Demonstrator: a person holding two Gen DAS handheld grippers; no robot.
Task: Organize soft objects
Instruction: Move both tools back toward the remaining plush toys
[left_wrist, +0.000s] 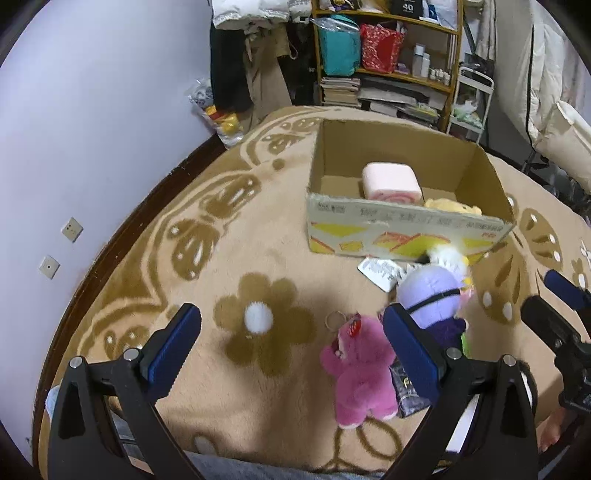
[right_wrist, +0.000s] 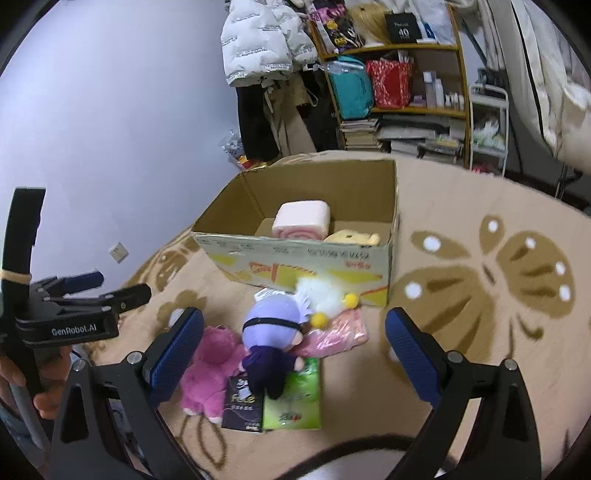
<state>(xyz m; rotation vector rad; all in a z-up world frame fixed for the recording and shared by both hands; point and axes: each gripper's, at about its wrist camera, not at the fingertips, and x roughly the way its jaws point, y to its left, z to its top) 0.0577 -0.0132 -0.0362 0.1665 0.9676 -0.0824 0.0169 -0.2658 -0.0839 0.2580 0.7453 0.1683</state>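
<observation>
Below, the pink plush bear (left_wrist: 360, 367) lies between the spread, empty left gripper (left_wrist: 291, 349) fingers.

Readable lettering
"GenRobot.AI" is printed on the left claw (right_wrist: 86, 284) body; "40" shows on a black bag (right_wrist: 402, 27) atop the shelf; the box print is illegible.

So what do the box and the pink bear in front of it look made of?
The box looks like corrugated cardboard: matte brown walls, printed front, frayed top edge. The pink bear looks like fuzzy synthetic plush, with a shaggy pile; its filling cannot be seen.
</observation>
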